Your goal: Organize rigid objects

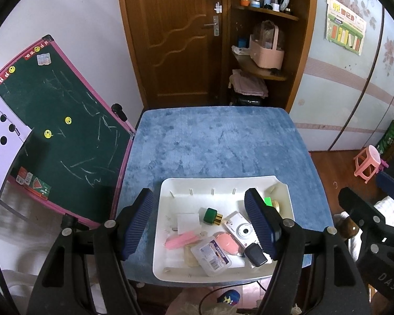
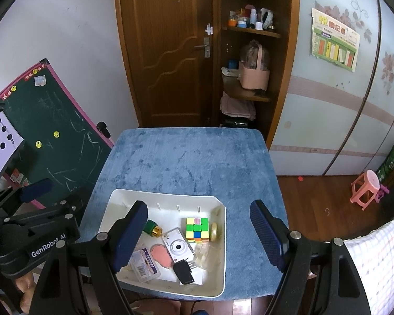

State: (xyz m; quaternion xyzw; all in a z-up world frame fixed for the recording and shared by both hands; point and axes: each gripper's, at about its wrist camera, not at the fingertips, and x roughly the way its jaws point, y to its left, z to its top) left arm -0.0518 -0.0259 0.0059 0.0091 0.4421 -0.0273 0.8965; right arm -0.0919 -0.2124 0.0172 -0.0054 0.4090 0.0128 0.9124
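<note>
White tray sits at the near edge of the blue table, loaded with small rigid items. All positions below are taken relative to the tray.

Inside the tray, right wrist view:
- Puzzle cube toward the far right part, coloured faces up, a pale sticker on one top square.
- Round yellowish disc just beside the cube, standing on edge near the right wall.
- White camera near the middle, lens up.
- Green bottle with gold cap lying on its side, left of the camera.
- Pink round compact touching the camera's near-left side.
- Black plug adapter at the near side, prongs pointing toward the far right.
- Clear plastic case with a label near-left, partly hidden behind a blue pad.

Left wrist view adds a pink comb-like piece near the left wall and a white square card beyond it.

Left gripper: jaws spread wide, nothing between them, hanging above the tray with one pad outside its left wall, the other over its right part.

Right gripper: jaws wide apart, holding nothing, left pad above the tray's left half, right pad beyond the right wall over bare table.

Off to the tray's left, a green chalkboard in a pink frame leans by the wall. Beyond the far table edge stands a wooden door.
</note>
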